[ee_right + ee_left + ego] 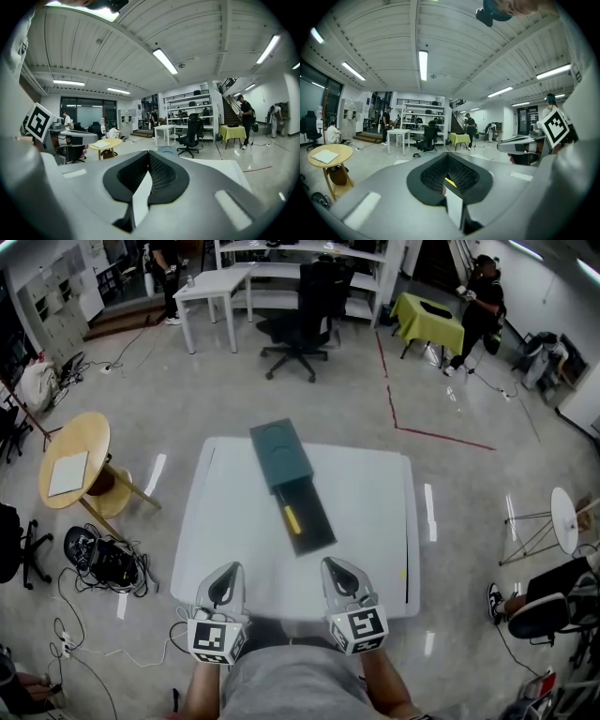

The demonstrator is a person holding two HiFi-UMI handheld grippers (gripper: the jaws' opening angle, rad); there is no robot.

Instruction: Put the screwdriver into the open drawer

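hidden: in both gripper views the gripper's own body blocks most of the table [375, 521]; the drawer cannot be made out there.
hard to make out: a yellow sliver [450, 183] shows at the jaw tips in the left gripper view, too small to tell what it is. a thin dark line [407, 568] runs along the table's right edge; cannot tell what it is.
cut off: the person's forearms [386, 692] leave the head view at its bottom edge.
screwdriver [292, 519]: yellow, lying inside the open drawer [317, 526], about midway along it and toward its left wall.
cabinet [279, 454]: at the table's far edge, left of middle, turned at a slant; its drawer reaches out to the table's middle.
left gripper [228, 570] [450, 177]: at the near edge, left of middle, jaws clenched, nothing grasped.
right gripper [339, 568] [149, 174]: at the near edge, right of middle, jaws clenched, nothing grasped.
open room: bare table between the drawer's front and both grippers, and a wide bare strip toward the right edge.
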